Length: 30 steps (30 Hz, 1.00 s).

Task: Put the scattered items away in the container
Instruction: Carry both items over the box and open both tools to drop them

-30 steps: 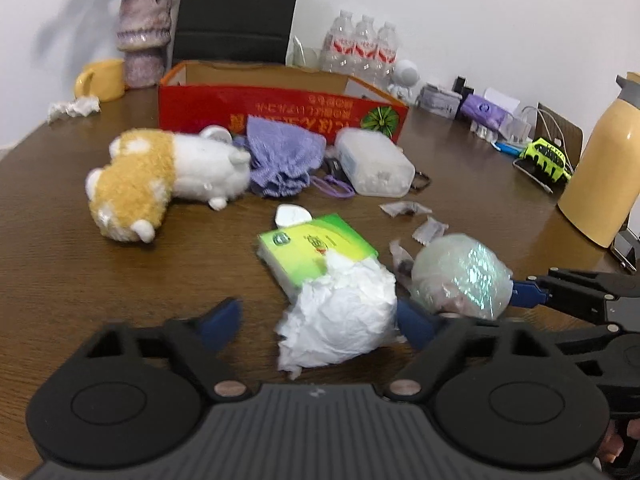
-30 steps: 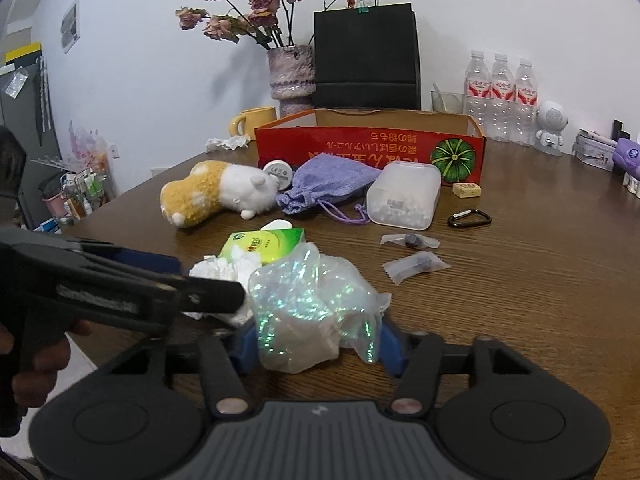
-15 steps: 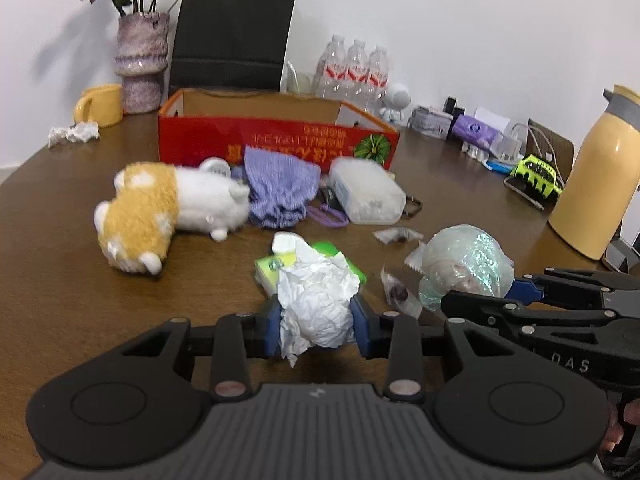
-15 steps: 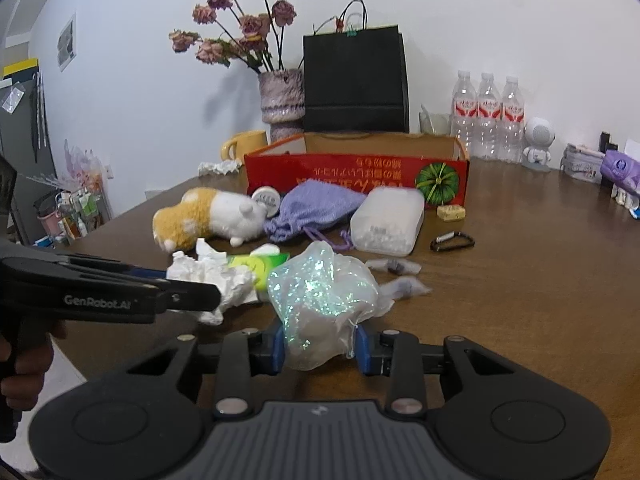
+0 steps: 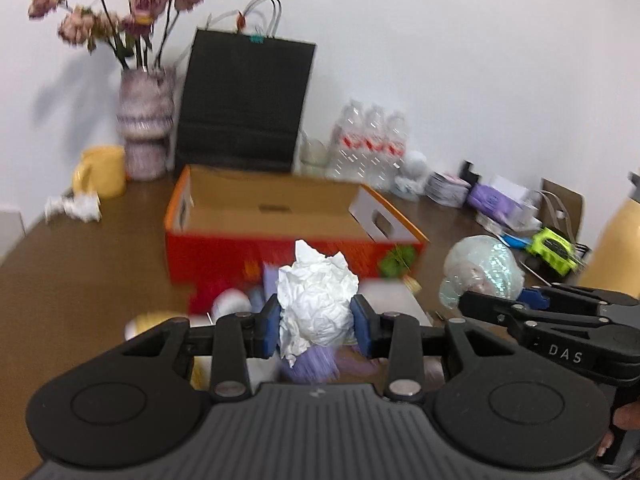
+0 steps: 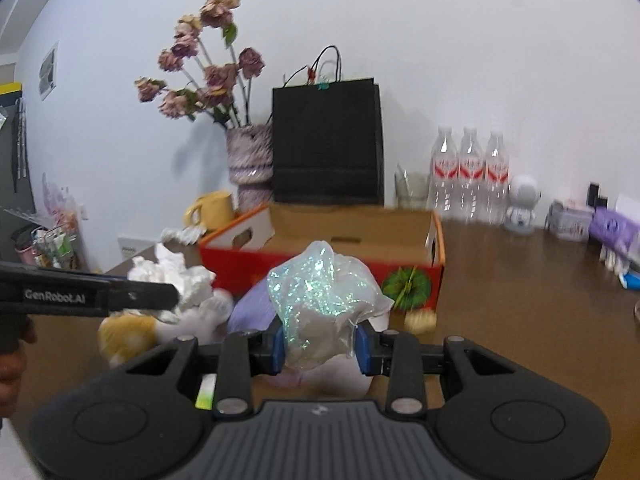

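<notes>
Crumpled tissue [image 5: 320, 300] pinched in left tongs [image 5: 316, 322], iridescent wrap [image 6: 320, 300] in right tongs [image 6: 320, 344], both raised toward box [image 5: 280, 216].

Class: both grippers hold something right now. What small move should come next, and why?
Probably carry both forward over the open red box before releasing: the left gripper clamps crumpled white paper, the right gripper an iridescent plastic wad, both short of it.

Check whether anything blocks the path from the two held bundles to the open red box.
Nothing visible does. The left hand-held gripper holds the crumpled white paper and the right hand-held gripper holds the iridescent plastic wad, both raised above the table clutter. The red box lies straight ahead, its top open.
</notes>
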Motion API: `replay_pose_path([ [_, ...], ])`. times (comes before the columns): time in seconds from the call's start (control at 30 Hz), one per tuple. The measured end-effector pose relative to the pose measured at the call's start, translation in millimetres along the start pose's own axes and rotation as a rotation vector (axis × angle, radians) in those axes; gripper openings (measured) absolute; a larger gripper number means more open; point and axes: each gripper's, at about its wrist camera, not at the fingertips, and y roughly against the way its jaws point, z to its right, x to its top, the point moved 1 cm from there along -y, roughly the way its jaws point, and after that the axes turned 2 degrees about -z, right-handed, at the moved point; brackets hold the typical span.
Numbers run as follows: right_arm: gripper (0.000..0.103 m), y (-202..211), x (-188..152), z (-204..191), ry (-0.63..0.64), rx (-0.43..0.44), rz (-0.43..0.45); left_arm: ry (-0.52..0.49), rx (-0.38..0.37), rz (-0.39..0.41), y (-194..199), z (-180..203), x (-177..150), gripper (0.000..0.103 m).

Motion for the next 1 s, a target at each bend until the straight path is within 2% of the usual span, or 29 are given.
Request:
replay_pose_path([
  [0.3,0.032,-92.3,66.1,7.5,0.018,-0.064,-0.020,0.061,0.068,-0.039,-72.0,-27.0,63.6,0.038],
  [0.4,0.032,-122.3,80.9,13.9,0.013,-0.073,-0.056,0.055,0.109,-0.057,-98.4,-34.1,79.8,0.038],
  [0.53,0.032,-160.5,94.9,24.3,-0.006,-0.092,-0.123,0.063,0.187,-0.121,-139.3,-47.5,95.5,0.038],
  [0.73,0.033,-210.8,95.3,34.8,-0.016,-0.138,-0.227,0.129,0.258,-0.229,-190.2,-70.0,99.2,0.038],
  [0.83,0.033,-233.7,89.0,41.9,-0.034,-0.161,-0.285,0.123,0.318,-0.269,-207.6,-76.8,96.6,0.038],
  [1.0,0.033,-259.0,79.5,50.3,-0.049,-0.180,-0.354,0.106,0.352,-0.311,-223.8,-79.7,91.4,0.041],
])
